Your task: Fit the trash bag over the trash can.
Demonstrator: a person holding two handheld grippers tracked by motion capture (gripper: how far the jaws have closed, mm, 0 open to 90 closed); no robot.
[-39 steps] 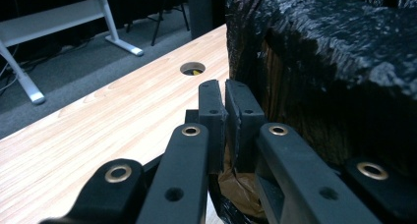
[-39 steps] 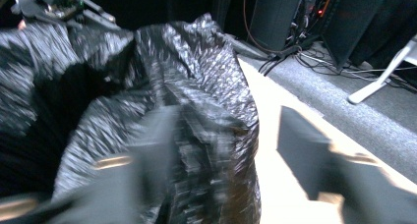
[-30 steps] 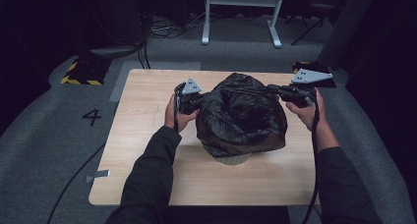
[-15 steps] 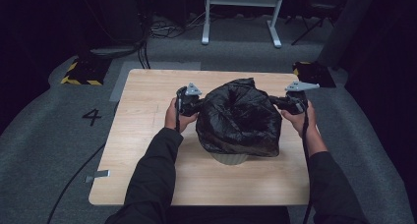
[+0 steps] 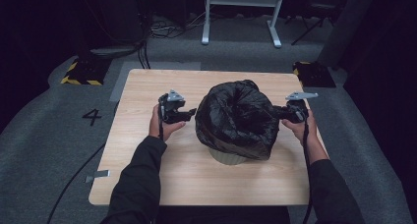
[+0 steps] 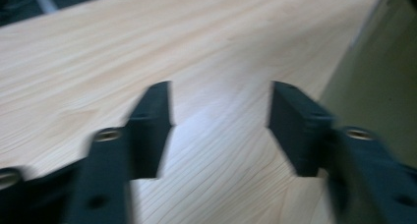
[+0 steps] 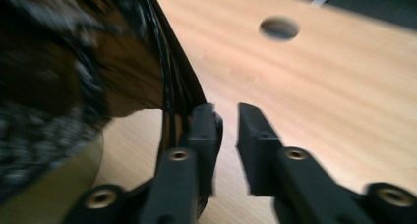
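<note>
A black bin bag (image 5: 236, 118) is draped over a pale round bin (image 5: 227, 156) in the middle of the wooden table (image 5: 147, 96). My left gripper (image 5: 191, 114) hovers just left of the bag, apart from it. In the left gripper view its jaws (image 6: 221, 94) stand wide with bare wood between them; they have just been opening. The bin's wall (image 6: 378, 86) shows at the right there. My right gripper (image 5: 277, 111) is at the bag's right side. Its jaws (image 7: 227, 116) have just been opening and are a little apart, nothing between them. The bag's film (image 7: 98, 62) lies against the outside of one jaw.
A round cable hole (image 7: 279, 27) sits in the tabletop beyond the right gripper. On the floor are a white metal stand (image 5: 241, 17) at the back, yellow-and-black striped blocks (image 5: 81, 71) at left, and a painted 4 (image 5: 92, 117).
Both grippers have sunk from the bag's upper sides toward the table. The left one has let go and drawn away to the left. The bag has settled lower over the bin.
</note>
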